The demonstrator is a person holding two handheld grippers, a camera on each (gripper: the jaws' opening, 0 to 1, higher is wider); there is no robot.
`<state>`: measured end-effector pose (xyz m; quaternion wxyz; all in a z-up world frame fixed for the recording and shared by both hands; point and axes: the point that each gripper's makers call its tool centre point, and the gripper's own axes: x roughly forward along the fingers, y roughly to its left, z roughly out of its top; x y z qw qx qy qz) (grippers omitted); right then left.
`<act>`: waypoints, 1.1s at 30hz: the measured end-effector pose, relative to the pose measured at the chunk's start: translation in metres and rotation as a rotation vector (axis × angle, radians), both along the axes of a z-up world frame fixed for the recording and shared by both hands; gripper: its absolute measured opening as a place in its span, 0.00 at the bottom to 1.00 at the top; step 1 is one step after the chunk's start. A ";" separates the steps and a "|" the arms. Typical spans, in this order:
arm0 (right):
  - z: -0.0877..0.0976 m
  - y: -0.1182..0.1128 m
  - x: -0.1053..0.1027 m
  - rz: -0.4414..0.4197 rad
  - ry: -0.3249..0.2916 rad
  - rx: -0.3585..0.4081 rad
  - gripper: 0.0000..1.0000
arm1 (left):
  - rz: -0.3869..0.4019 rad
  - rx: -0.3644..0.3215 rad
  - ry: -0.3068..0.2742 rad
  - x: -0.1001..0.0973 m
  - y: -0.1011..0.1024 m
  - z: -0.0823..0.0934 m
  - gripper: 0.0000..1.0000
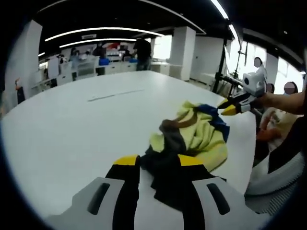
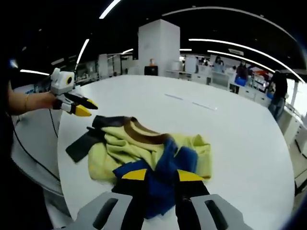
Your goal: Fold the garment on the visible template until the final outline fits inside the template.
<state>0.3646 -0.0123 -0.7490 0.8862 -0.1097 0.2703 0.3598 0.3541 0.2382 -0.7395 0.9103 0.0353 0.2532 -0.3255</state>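
Note:
A crumpled garment (image 1: 194,136), pale yellow with a brown collar, blue patches and a dark sleeve, lies on the white table (image 1: 72,124) close to its near edge. In the left gripper view my left gripper (image 1: 158,162) is open, and the dark sleeve end lies in line with the gap between its jaws. My right gripper (image 1: 229,108) comes in from the right, held by a hand, with its tips by the blue part. In the right gripper view the right gripper (image 2: 161,175) is open over the blue cloth of the garment (image 2: 144,148). The left gripper (image 2: 84,108) hovers just beyond the dark sleeve.
Thin pale strips (image 1: 115,94) lie farther out on the table (image 2: 249,143), also seen as strips (image 2: 192,102). The table edge runs close beside the garment. A seated person (image 1: 283,139) is at the right. Desks, pillars and standing people (image 1: 141,52) fill the background.

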 end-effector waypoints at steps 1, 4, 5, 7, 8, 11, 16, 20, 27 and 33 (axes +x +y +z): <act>-0.002 -0.001 0.002 -0.002 0.000 -0.007 0.16 | -0.004 0.003 0.001 0.000 -0.001 -0.001 0.27; -0.005 -0.003 0.006 -0.012 -0.002 -0.019 0.12 | -0.016 0.010 0.016 0.002 -0.003 -0.007 0.26; -0.005 -0.003 0.007 -0.013 -0.002 -0.020 0.11 | -0.019 0.011 0.019 0.003 -0.004 -0.008 0.25; -0.008 -0.005 0.010 -0.021 -0.001 -0.026 0.10 | -0.026 0.011 0.028 0.003 -0.006 -0.011 0.23; -0.009 -0.006 0.011 -0.026 0.002 -0.029 0.09 | -0.029 0.009 0.030 0.004 -0.007 -0.011 0.23; -0.012 -0.007 0.014 -0.032 0.006 -0.035 0.08 | -0.038 0.013 0.038 0.006 -0.011 -0.016 0.22; -0.019 -0.011 0.019 -0.054 0.017 -0.052 0.03 | -0.046 0.021 0.051 0.008 -0.013 -0.022 0.19; -0.022 -0.014 0.021 -0.069 0.024 -0.056 0.00 | -0.052 0.024 0.049 0.009 -0.014 -0.023 0.15; -0.023 -0.016 0.022 -0.087 0.032 -0.049 0.00 | -0.076 0.067 0.046 0.009 -0.016 -0.028 0.05; -0.018 -0.017 0.021 -0.107 0.043 -0.022 0.00 | -0.087 0.084 0.040 0.008 -0.017 -0.028 0.01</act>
